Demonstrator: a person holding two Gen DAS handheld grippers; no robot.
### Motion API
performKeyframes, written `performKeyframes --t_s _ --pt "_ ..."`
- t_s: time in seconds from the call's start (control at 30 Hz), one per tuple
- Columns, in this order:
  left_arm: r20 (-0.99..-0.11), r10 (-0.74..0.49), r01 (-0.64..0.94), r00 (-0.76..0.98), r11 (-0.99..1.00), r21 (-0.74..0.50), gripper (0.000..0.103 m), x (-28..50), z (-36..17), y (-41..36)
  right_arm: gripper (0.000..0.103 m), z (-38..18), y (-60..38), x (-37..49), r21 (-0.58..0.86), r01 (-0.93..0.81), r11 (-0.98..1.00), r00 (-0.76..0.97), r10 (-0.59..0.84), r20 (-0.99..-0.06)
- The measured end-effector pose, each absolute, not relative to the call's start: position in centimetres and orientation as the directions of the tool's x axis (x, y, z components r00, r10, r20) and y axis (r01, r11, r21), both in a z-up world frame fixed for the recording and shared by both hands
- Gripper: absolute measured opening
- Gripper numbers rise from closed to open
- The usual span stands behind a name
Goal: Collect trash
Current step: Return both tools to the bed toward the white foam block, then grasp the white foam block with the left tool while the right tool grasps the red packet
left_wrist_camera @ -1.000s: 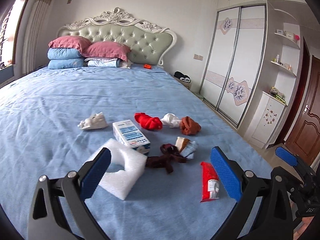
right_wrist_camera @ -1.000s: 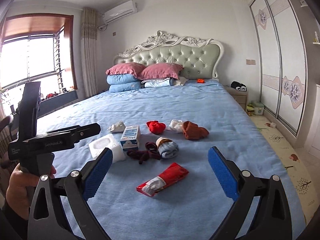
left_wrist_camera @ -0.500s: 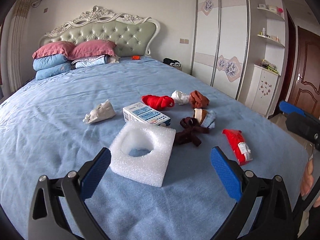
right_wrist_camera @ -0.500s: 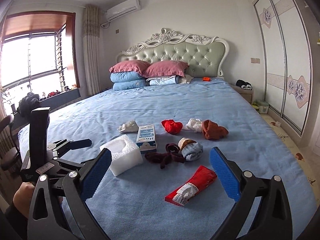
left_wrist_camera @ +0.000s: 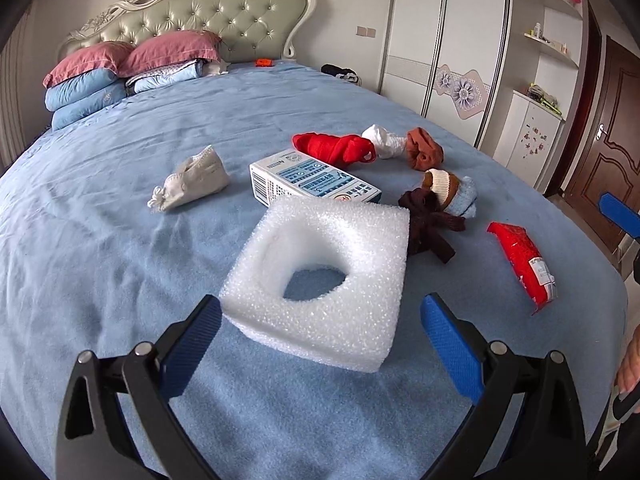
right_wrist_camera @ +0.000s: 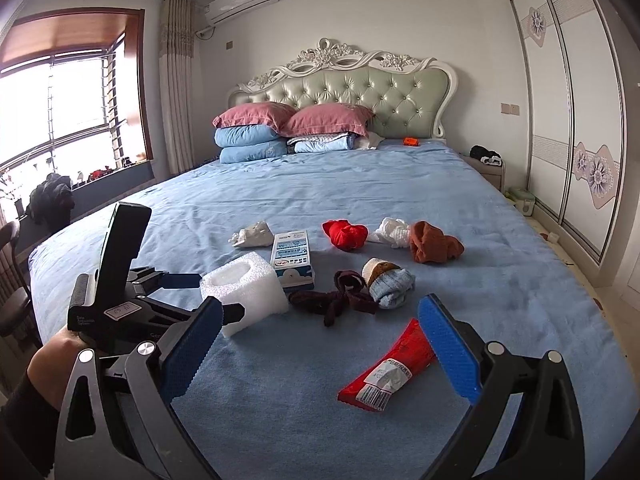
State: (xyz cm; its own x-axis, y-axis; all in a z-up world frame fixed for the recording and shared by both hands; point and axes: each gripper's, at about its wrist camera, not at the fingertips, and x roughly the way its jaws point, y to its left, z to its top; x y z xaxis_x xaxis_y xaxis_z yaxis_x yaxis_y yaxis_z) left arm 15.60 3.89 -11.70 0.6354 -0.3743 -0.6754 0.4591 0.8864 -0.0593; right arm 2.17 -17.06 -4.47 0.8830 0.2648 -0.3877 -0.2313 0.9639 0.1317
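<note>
Facing a blue bed [left_wrist_camera: 100, 240] strewn with trash and socks, 2 hand-held grippers hang wide open and empty.
Largest, the white foam block [left_wrist_camera: 324, 280] lies between the left gripper [left_wrist_camera: 320, 344] fingers, untouched; the right gripper [right_wrist_camera: 320, 344] hovers beside the red wrapper [right_wrist_camera: 384, 372]; a blue-white carton [left_wrist_camera: 316, 182] lies behind the foam.

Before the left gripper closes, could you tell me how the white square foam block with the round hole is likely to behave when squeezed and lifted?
The white square foam block looks like beaded packing foam, so it is probably very light. The open left gripper may dent it, especially at the thin walls around the hole. Its flat sides should grip well against the ribbed blue pads, so slipping seems unlikely.
</note>
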Motion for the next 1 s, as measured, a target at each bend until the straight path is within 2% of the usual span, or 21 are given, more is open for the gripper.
performKeyframes --t_s 0.17,0.33,0.37,0.43,0.6,0.8,1.0 --pt "-0.709 -0.323 0.432 0.627 0.901 -0.028 0.099 17.4 -12.3 3.6 0.095 -4.6 -17.0 2.4 0.140 -0.232 0.963 0.878 0.269 -0.397" --pt "-0.728 -0.322 0.414 0.605 0.908 -0.058 0.099 18.4 -12.8 3.9 0.095 -4.8 -17.3 2.7 0.141 -0.234 0.962 0.874 0.272 -0.403" --pt "-0.732 -0.322 0.414 0.601 0.908 -0.059 0.098 18.4 -12.9 3.8 0.095 -4.9 -17.4 2.8 0.145 -0.234 0.961 0.873 0.274 -0.405" --pt "-0.732 -0.312 0.408 0.605 0.912 -0.051 0.090 18.4 -12.9 3.7 0.095 -5.0 -17.7 2.9 0.152 -0.233 0.961 0.871 0.276 -0.407" --pt "-0.708 -0.302 0.385 0.638 0.922 -0.047 0.085 17.9 -12.3 4.1 0.095 -5.3 -18.1 3.2 0.151 -0.226 0.962 0.868 0.270 -0.417" --pt "-0.676 -0.323 0.397 0.662 0.917 -0.049 0.084 16.5 -11.0 3.7 0.095 -6.2 -18.6 3.6 0.154 -0.204 0.967 0.846 0.253 -0.470" --pt "-0.620 -0.399 0.432 0.676 0.896 -0.104 0.084 14.0 -8.9 3.4 0.095 -7.4 -19.3 4.7 0.178 -0.152 0.972 0.813 0.226 -0.537"
